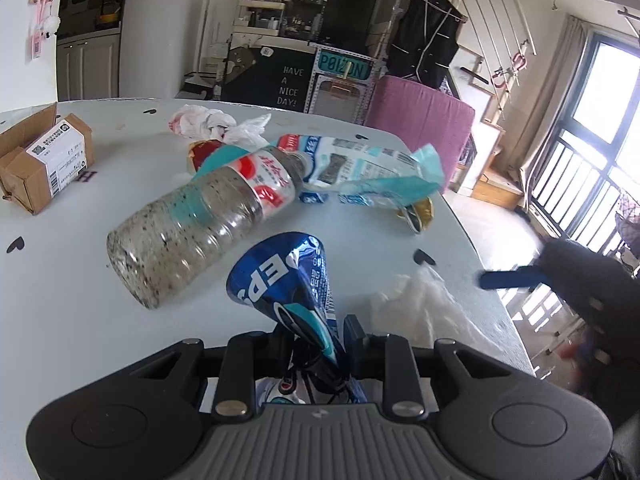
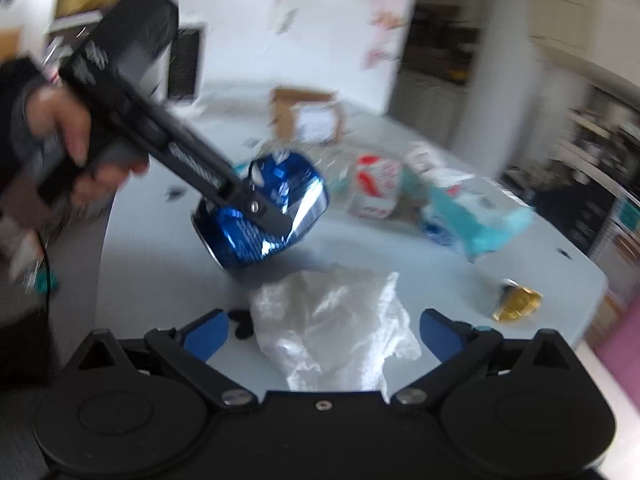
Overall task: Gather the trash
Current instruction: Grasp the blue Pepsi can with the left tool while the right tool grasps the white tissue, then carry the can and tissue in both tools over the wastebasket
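Observation:
My left gripper [image 1: 320, 340] is shut on a crushed blue soda can [image 1: 280, 276], held just above the white table [image 1: 80, 280]. In the right wrist view the same can [image 2: 280, 184] hangs tilted in the left gripper [image 2: 276, 220], with a hand on the handle. My right gripper [image 2: 324, 334] stands wide open, its blue fingers either side of a crumpled clear plastic bag [image 2: 332, 320] without touching it. That bag [image 1: 420, 308] lies right of the can. A dirty plastic bottle [image 1: 200, 220] lies on its side behind the can.
A torn snack wrapper [image 1: 372, 168], white plastic bags [image 1: 216, 124] and a small gold piece [image 1: 420, 210] lie further back. A cardboard box [image 1: 40, 156] sits at the far left. The table's rounded edge runs close on the right, with a pink seat [image 1: 420, 116] beyond.

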A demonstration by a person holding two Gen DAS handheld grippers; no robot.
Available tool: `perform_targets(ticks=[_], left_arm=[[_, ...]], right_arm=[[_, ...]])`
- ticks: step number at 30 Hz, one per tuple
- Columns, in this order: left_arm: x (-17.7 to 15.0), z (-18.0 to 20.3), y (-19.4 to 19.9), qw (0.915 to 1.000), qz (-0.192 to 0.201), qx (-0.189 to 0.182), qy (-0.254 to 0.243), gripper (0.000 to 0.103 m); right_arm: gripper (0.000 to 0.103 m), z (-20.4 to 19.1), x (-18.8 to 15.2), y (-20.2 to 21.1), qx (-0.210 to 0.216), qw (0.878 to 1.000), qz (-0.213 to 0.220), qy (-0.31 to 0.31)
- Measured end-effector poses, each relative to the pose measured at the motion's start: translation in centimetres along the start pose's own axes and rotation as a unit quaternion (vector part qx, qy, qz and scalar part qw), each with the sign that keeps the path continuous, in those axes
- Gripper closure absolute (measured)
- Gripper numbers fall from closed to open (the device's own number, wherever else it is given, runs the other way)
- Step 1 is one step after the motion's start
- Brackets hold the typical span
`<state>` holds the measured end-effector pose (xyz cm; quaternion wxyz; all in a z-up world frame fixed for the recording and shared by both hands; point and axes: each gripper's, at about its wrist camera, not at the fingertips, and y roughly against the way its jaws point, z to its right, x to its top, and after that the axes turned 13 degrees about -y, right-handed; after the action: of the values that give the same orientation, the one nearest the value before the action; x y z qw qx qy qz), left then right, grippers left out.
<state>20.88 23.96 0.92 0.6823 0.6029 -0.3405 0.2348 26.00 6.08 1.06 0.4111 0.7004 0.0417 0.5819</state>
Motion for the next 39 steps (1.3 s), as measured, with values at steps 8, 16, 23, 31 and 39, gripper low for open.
perform_targets(ticks=[8, 16, 23, 31, 39], left_arm=[[-0.8, 0.7, 0.6, 1.0, 0.008, -0.004, 0.003, 0.075], [-1.1, 0.7, 0.8, 0.9994, 0.023, 0.01, 0.024, 0.075], [-1.5, 1.7, 1.6, 0.9984, 0.032, 0.035, 0.03, 0.076], [-1.4, 4.1, 3.4, 0.9964, 0.055, 0.056, 0.033, 0.077], [-0.6, 6.6, 5.0, 0.9946, 0.072, 0.069, 0.03, 0.077]], right_arm=[[0.005, 2.5, 1.1, -4.9, 0.034, 0.997, -0.05, -0.037], [0.071, 2.3, 0.6, -4.5, 0.005, 0.993, -0.017, -0.115], [0.086, 1.9, 0.5, -2.5, -0.022, 0.983, -0.003, -0.18], [0.087, 1.2, 0.9, 1.6, -0.062, 0.967, 0.03, -0.244], [0.088, 1.6, 0.9, 5.5, -0.093, 0.952, 0.045, -0.288]])
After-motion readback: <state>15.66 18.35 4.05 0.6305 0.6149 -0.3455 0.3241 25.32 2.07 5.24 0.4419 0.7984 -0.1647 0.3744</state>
